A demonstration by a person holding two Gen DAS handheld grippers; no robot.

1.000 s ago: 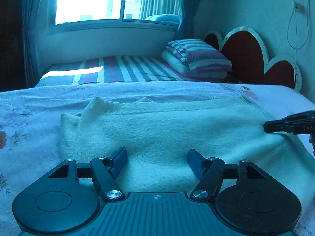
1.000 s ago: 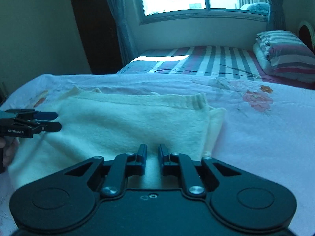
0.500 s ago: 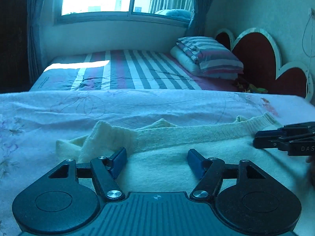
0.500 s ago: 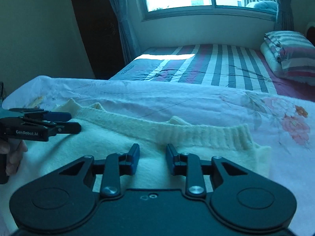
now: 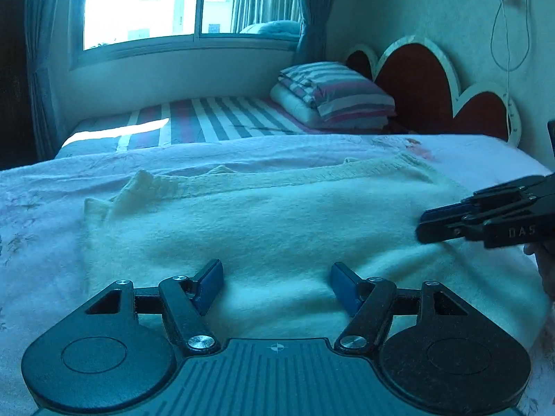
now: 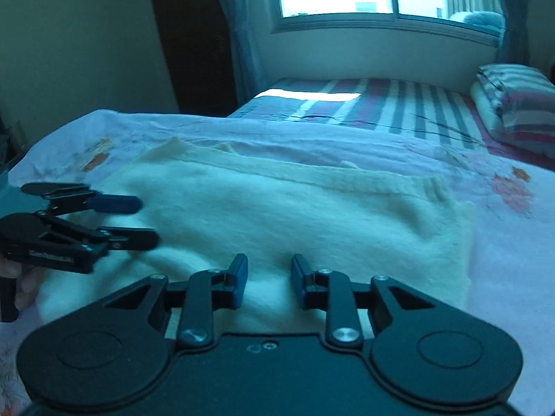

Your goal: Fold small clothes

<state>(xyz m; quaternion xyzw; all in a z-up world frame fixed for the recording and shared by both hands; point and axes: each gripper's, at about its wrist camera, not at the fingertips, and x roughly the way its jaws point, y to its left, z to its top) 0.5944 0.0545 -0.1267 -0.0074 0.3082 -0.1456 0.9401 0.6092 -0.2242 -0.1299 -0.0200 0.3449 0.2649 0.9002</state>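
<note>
So the cream sweater [image 5: 277, 222] is lying flat on the floral bedsheet [image 5: 41, 215] of the near bed, already doubled over from the look of it, with the ribbed hem running along its far edge and a bit of sleeve or corner poking out at the far left.

The left gripper [image 5: 275, 282] sits low over the near middle of the sweater with its fingers spread wide, nothing pinched. The right gripper [image 6: 267, 279] is over the near edge too, with a narrow gap that's closing, and no fabric caught between its fingers that I can see. So neither one actually has hold of the sweater.

What could go wrong from here, my guess:
- That knit is thick and fluffy. If the fingers close on just the top fuzz, only 1 layer lifts and the fold underneath slides apart.
- The 2 grippers are at different openings. If they grab at uneven spots along the edge, the next fold goes crooked.
- The bedsheet is soft and loose, so a deep pinch could drag it up with the sweater.
- The lumpy bit at the far left might get trapped inside and leave a bulge.
</note>
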